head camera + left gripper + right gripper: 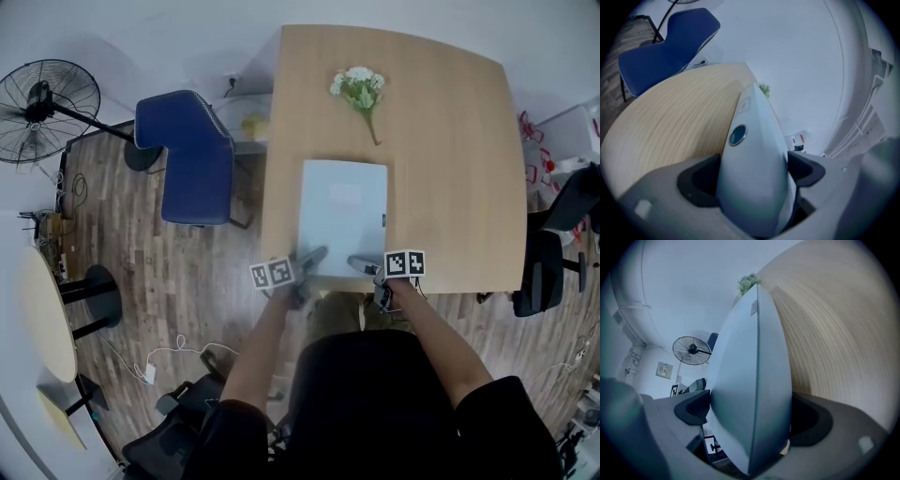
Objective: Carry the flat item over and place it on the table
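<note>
Head view: the flat white box (343, 214) lies on the wooden table (450, 169). Its near edge sits inside the jaws of the left gripper (312, 258) and the right gripper (361, 263). A flower sprig (359, 86) lies far beyond the jaws.

Left gripper view: the jaws are spread wide, the box edge between them, not squeezed.

Right gripper view: here also the jaws stand wide apart around the box.

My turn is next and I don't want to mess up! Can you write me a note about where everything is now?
Left tool: jaws wide apart, near edge of the flat white item between them, apparently not pinched.
Right tool: the same, further along that edge.
Item: lies flat on the wooden table, on the near side of the flowers.
Done: carried over, set down.
To do: slide both tools back off the edge.
</note>
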`<state>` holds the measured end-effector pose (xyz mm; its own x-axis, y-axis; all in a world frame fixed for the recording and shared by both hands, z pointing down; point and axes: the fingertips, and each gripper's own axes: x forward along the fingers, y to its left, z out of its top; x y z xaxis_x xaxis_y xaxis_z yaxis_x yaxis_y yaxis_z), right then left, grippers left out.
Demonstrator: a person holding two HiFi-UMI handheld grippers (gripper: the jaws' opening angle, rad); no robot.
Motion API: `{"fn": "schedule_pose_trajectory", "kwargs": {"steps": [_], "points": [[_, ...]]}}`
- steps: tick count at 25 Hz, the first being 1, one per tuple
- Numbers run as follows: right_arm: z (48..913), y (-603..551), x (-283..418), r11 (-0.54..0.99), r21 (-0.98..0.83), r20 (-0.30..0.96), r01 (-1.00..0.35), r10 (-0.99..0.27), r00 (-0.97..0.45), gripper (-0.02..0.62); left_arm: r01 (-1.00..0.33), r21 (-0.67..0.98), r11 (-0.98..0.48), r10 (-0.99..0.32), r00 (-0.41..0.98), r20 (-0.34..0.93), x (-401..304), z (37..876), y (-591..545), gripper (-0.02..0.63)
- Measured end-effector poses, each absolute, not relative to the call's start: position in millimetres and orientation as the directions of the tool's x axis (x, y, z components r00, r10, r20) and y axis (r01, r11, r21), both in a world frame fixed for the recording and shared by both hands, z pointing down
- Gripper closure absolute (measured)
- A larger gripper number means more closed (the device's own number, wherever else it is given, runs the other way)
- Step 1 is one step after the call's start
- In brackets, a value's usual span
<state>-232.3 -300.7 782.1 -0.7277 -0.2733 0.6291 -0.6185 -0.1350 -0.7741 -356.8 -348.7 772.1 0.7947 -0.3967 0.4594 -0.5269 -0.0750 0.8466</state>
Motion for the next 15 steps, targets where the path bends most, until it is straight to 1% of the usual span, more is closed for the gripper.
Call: {"fn": "schedule_pose_trajectory", "kwargs": {"steps": [5,6,7,8,9,12,15], "points": [[782,-295,-220,-0.106,-0.723,0.68,-0.682,-0.28,-0.678,0.078,-0.622,0.777,-0.102,-0.412,0.737,0.536,-362,772,-344,0.14],[783,-294,-217,-0.093,-0.706,0.695,-0.702,-0.279,-0.662,0.115,-0.643,0.759,-0.104,-0.421,0.72,0.552,-365,772,-344,0.135],[785,-292,-213,-0.081,-0.69,0.709,-0.719,-0.277,-0.649,0.127,-0.654,0.75,-0.103,-0.43,0.709,0.559,-368,771,-343,0.132],[786,-289,-210,-0.073,-0.68,0.717,-0.73,-0.275,-0.64,0.158,-0.652,0.752,-0.097,-0.434,0.708,0.558,-369,770,-340,0.132],[787,-287,-209,-0.07,-0.677,0.719,-0.732,-0.273,-0.639,0.169,-0.64,0.763,-0.088,-0.433,0.715,0.55,-369,769,-337,0.132],[788,-285,-208,-0.072,-0.689,0.709,-0.721,-0.27,-0.651,0.169,-0.609,0.788,-0.083,-0.418,0.74,0.527,-366,767,-331,0.133],[786,-283,-209,-0.064,-0.693,0.703,-0.718,-0.279,-0.654,0.169,-0.615,0.782,-0.099,-0.411,0.741,0.531,-367,766,-325,0.135]]}}
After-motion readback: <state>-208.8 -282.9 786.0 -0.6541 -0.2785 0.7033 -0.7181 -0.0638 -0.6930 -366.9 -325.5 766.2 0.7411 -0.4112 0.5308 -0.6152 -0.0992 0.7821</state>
